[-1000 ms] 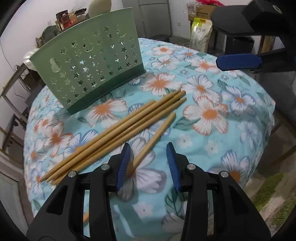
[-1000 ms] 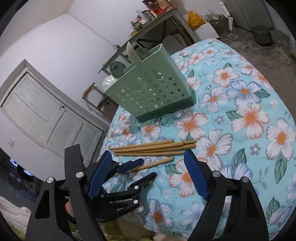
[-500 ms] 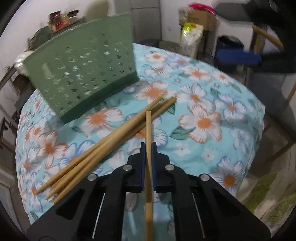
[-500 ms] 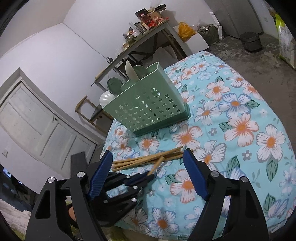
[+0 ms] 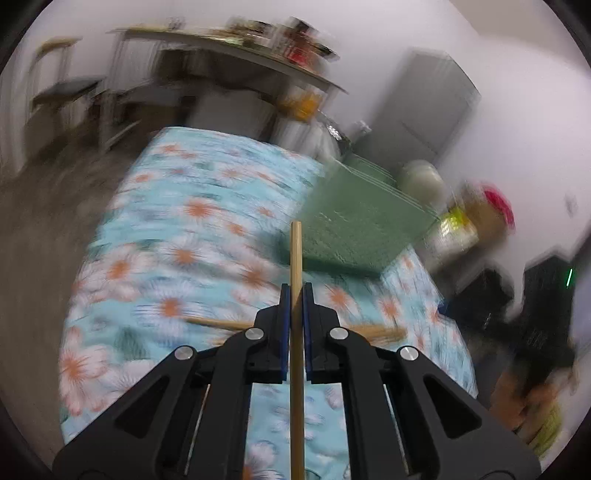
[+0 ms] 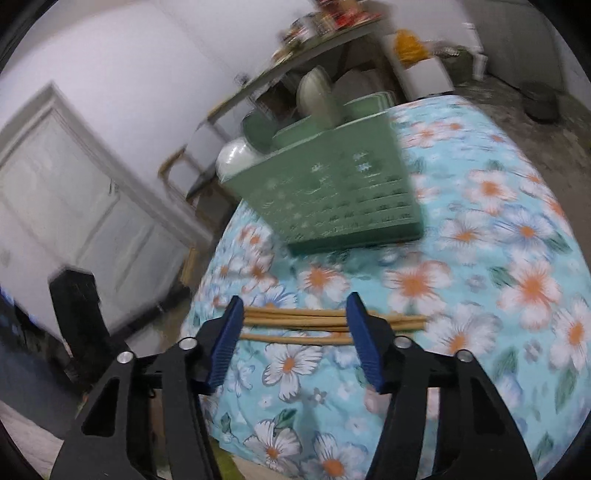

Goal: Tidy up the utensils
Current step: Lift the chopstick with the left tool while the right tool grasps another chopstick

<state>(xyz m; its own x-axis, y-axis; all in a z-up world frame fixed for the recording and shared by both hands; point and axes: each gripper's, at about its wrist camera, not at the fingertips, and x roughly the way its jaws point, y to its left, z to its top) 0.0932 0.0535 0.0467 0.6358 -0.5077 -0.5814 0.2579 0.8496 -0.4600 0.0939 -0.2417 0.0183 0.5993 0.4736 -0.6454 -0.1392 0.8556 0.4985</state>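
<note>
My left gripper (image 5: 296, 295) is shut on a wooden chopstick (image 5: 296, 254) that points straight ahead, lifted above the table; its tip lies toward the green perforated utensil holder (image 5: 360, 225). In the right wrist view my right gripper (image 6: 295, 314) is open, its blue pads either side of several wooden chopsticks (image 6: 306, 325) lying in a bundle on the floral cloth. The green holder (image 6: 343, 195) stands beyond them. The left wrist view is motion-blurred.
A floral blue tablecloth (image 6: 498, 258) covers the round table. Behind the holder stand pale bowls (image 6: 317, 96) and a cluttered shelf (image 6: 325, 22). A white door (image 6: 74, 192) is at left. Some chopsticks (image 5: 218, 323) lie below my left gripper.
My left gripper closed on one chopstick, lifted it and swung round toward the holder. My right gripper moved in over the remaining chopsticks, still open.
</note>
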